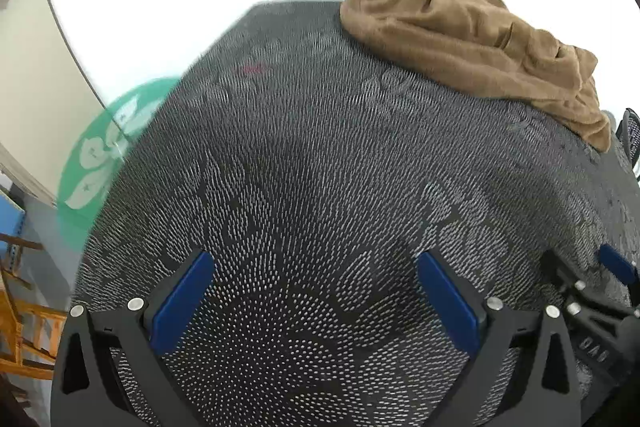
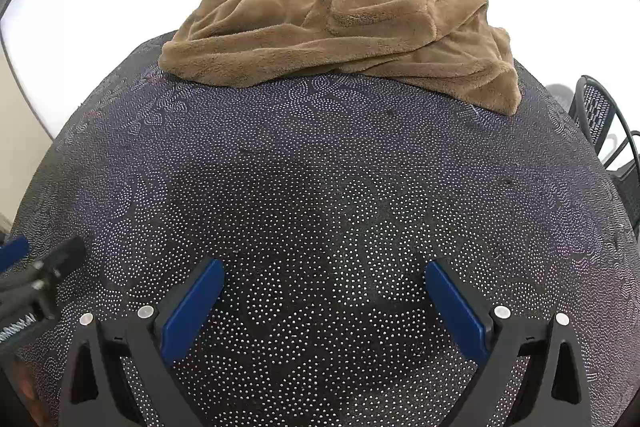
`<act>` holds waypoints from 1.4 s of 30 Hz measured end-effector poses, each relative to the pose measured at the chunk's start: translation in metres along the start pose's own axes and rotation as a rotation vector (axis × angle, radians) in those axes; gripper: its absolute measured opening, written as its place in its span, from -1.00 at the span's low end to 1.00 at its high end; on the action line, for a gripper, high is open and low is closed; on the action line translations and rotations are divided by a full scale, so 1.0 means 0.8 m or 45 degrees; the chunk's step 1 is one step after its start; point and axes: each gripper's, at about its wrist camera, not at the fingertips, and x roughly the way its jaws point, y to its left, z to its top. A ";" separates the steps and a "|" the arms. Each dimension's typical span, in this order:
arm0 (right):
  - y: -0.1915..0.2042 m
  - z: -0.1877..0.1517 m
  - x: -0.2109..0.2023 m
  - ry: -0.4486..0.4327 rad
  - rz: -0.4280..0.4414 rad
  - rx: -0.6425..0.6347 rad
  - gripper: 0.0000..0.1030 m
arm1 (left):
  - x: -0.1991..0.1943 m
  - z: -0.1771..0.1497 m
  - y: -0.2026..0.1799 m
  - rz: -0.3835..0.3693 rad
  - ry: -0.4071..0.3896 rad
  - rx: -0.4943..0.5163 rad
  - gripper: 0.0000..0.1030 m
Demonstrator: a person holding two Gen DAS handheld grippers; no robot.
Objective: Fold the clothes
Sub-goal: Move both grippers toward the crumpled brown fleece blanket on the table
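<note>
Left hand-held gripper (image 1: 314, 301) jaws spread wide and empty above dotted dark worktop (image 1: 304, 163), right hand-held gripper (image 2: 324, 307) likewise agape and empty, bare cloth between, crumpled brown fleece garment (image 2: 340, 27) heaped at worktop's far edge, mesh chair (image 2: 600, 115) far right

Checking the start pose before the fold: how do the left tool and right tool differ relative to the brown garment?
The left tool sees the brown garment off to its upper right; the right tool faces the garment almost centred. The left wrist view is motion-blurred, the right wrist view sharp. Shared: both open, empty, over the dotted tablecloth, well short of the crumpled garment.
</note>
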 end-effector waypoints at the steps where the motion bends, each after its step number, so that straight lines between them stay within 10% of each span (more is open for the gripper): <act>1: 0.000 0.000 0.000 0.000 0.000 0.000 0.98 | -0.005 0.002 -0.001 0.002 -0.013 0.002 0.99; 42: -0.036 0.000 -0.020 0.009 0.352 -0.430 1.00 | 0.045 0.056 -0.070 -0.093 -0.034 0.067 0.99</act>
